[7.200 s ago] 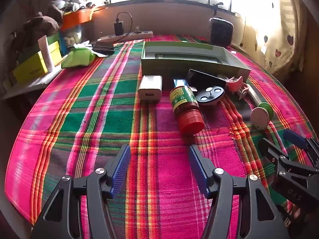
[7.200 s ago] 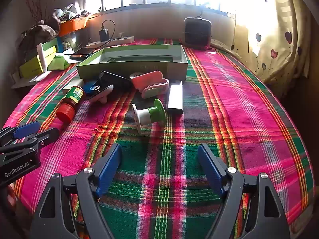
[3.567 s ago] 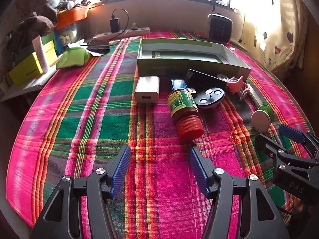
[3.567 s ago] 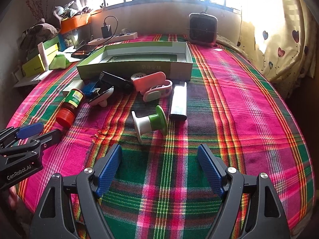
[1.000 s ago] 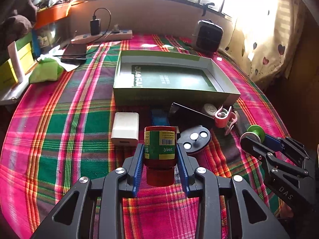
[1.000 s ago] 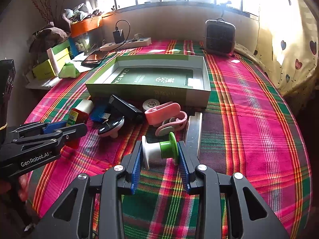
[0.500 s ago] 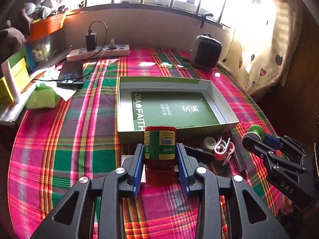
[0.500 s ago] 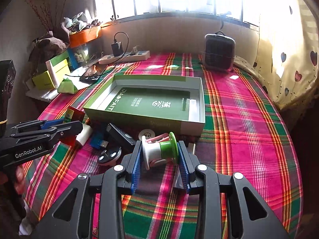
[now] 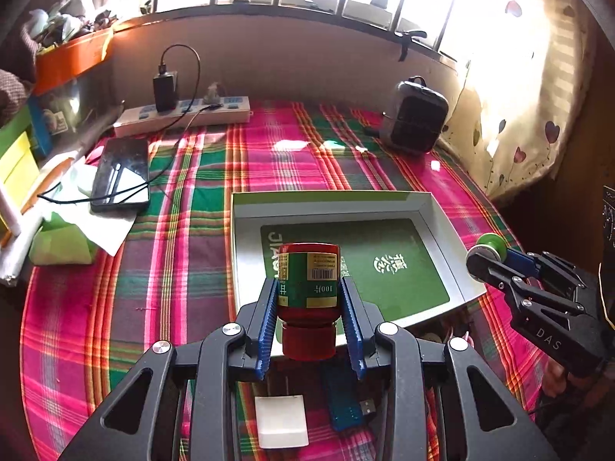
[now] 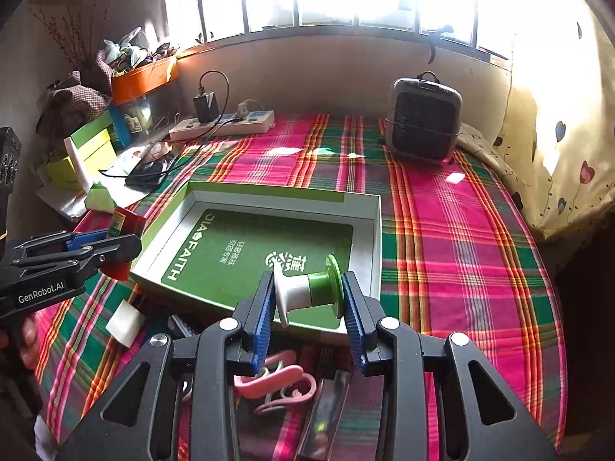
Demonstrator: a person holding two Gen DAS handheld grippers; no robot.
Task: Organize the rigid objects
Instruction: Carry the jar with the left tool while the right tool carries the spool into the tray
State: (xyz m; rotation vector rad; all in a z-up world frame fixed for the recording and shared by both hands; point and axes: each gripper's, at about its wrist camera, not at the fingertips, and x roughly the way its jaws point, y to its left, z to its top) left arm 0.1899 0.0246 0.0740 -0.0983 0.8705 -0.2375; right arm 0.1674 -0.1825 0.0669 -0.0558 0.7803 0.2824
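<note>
My left gripper (image 9: 309, 305) is shut on a red bottle with a green label (image 9: 308, 288), cap toward me, held in the air over the near edge of the green box lid (image 9: 338, 201). My right gripper (image 10: 309, 307) is shut on a white and green spool (image 10: 307, 292), held above the near rim of the same lid (image 10: 269, 194). The lid's green floor is bare. The right gripper (image 9: 496, 259) shows at the right of the left wrist view, the left gripper (image 10: 115, 244) at the left of the right wrist view.
Below the grippers on the plaid cloth lie a white charger (image 9: 282, 420), a blue USB stick (image 9: 346, 403), a pink clip (image 10: 276, 382) and a silver bar (image 10: 326, 407). A small heater (image 10: 423, 119), power strip (image 10: 223, 125) and phone (image 9: 121, 174) are at the back.
Both grippers, first open above the table, have closed on the bottle and the spool, lifted them and carried them forward over the box lid.
</note>
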